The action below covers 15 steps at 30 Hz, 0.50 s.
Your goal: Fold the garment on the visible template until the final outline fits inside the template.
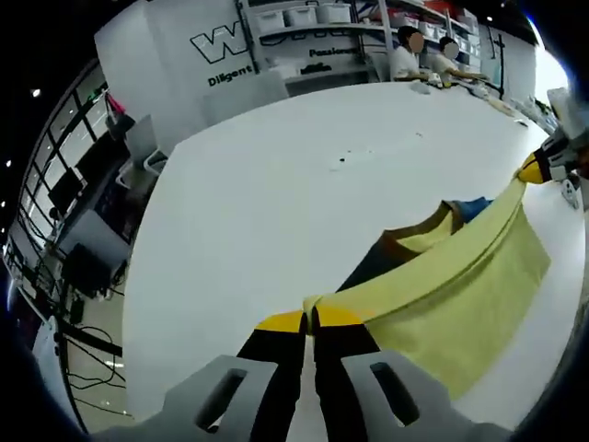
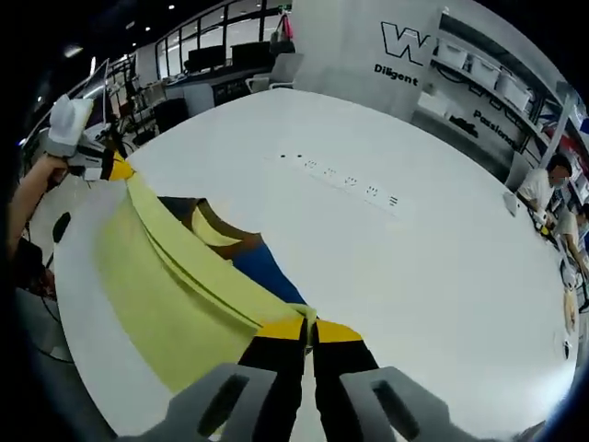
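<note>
Two people (image 1: 425,53) sit at the far edge of the white counter (image 1: 276,221) in the left gripper view, before shelves with white bins (image 1: 304,14); a white partition with dark lettering (image 1: 184,55) stands behind the counter, and office chairs and desks (image 1: 83,212) crowd the floor off to the side. A few small dark marks (image 1: 342,159) lie on the bare counter, well apart from the cloth. The left gripper (image 1: 309,319) has its yellow-tipped jaws pressed together on a corner of the yellow garment (image 1: 451,285), which stretches taut from there to the right gripper (image 1: 538,168), seen at the far end pinching the other corner. The garment hangs in a fold between the two, its lower part resting on the counter. A brown collar and a strip of blue (image 1: 474,207) peep from behind the fold; whether the blue is lining or a separate thing is hard to make out. No template outline can be told on the counter.

In the right gripper view the same counter (image 2: 414,267) runs ahead, with a row of small dark marks (image 2: 345,180) across it, the lettered partition (image 2: 405,46) beyond, and one person (image 2: 543,184) seated at the far rim. The right gripper (image 2: 311,327) is clamped on the yellow garment (image 2: 166,295) just at its tips. The cloth runs away to the left gripper (image 2: 115,166), held by a hand (image 2: 37,184) and closed on the far corner. Blue and brown cloth (image 2: 262,262) lies under the folded edge, partly covered.
</note>
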Tool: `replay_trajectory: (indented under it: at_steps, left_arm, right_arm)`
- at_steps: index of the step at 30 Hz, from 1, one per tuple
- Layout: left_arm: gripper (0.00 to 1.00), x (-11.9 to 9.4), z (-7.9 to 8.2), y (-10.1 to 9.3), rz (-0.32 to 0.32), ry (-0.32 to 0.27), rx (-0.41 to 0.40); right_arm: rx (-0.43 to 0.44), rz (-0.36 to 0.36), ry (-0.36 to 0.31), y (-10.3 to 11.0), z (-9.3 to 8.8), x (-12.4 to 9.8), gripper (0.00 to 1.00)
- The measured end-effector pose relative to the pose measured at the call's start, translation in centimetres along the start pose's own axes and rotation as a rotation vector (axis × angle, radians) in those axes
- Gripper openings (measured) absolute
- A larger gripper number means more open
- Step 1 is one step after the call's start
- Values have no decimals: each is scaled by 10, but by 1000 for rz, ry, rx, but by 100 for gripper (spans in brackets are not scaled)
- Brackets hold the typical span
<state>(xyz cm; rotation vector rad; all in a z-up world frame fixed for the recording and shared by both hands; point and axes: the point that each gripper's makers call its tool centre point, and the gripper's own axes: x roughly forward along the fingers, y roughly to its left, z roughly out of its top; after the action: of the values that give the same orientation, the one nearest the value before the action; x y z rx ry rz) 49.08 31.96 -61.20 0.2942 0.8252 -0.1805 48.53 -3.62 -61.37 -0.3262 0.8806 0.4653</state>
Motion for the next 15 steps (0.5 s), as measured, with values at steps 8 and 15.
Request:
replay_trajectory:
  at_steps: [8, 15]
  left_arm:
    - [6, 23, -7, 0, -7, 15, 8]
    - [6, 38, -13, -1, -9, 26, -24]
  right_arm:
    - [11, 5, 20, -7, -5, 23, 0]
    - [-16, 13, 10, -9, -6, 37, 0]
